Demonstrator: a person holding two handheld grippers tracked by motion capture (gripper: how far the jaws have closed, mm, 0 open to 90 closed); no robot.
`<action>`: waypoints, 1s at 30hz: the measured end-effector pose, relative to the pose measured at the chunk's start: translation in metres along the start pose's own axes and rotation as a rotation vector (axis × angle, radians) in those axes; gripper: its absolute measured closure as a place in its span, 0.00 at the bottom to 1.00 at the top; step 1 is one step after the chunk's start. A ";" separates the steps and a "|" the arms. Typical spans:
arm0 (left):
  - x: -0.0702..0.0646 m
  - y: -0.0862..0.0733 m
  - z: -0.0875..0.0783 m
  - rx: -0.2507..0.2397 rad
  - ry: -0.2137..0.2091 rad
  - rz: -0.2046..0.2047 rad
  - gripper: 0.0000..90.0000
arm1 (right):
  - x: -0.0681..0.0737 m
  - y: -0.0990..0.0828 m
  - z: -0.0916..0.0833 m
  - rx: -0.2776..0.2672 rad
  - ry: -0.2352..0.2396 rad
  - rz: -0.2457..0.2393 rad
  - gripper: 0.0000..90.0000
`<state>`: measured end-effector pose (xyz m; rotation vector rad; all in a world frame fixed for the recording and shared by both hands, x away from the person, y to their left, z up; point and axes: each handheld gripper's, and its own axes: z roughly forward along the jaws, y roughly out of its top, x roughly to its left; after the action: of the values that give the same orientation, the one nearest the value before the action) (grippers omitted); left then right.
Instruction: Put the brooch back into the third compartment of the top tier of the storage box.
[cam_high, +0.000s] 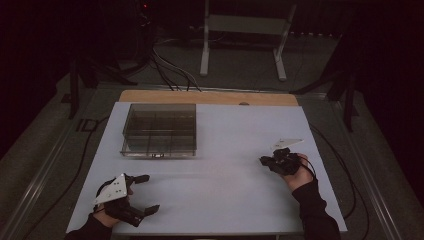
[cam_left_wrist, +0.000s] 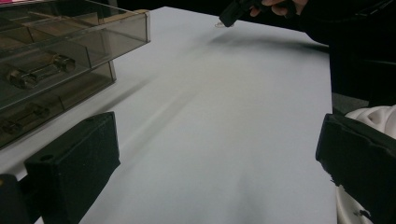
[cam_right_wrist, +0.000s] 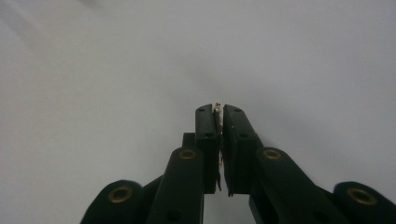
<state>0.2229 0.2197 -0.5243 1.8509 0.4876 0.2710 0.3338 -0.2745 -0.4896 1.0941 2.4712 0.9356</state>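
Observation:
My left gripper is open near the table's front left corner, its jaws spread wide over bare white tabletop. At the right side of the table, my right gripper points left with its jaws pressed together. In the right gripper view it is shut on a thin pale piece whose edge just pokes out between the pads. The left gripper view shows that gripper far off, its tip low over the table. A clear compartment box sits at the back left; small metal parts lie inside it.
The white table sheet has a wooden strip along its far edge. A white frame stand and cables are on the floor beyond. A pale cloth shows by the left gripper's right jaw.

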 end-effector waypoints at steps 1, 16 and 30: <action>0.000 0.000 0.000 -0.001 0.000 0.001 0.01 | 0.001 0.002 0.000 -0.002 0.002 -0.006 0.95; -0.001 0.000 0.000 0.005 -0.004 0.005 0.01 | 0.014 0.025 0.003 -0.010 0.028 -0.055 0.95; -0.002 0.000 0.000 0.001 -0.003 0.007 0.01 | 0.026 0.043 0.006 -0.016 0.056 -0.088 0.95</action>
<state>0.2214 0.2188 -0.5238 1.8543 0.4797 0.2729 0.3434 -0.2303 -0.4657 0.9578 2.5298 0.9697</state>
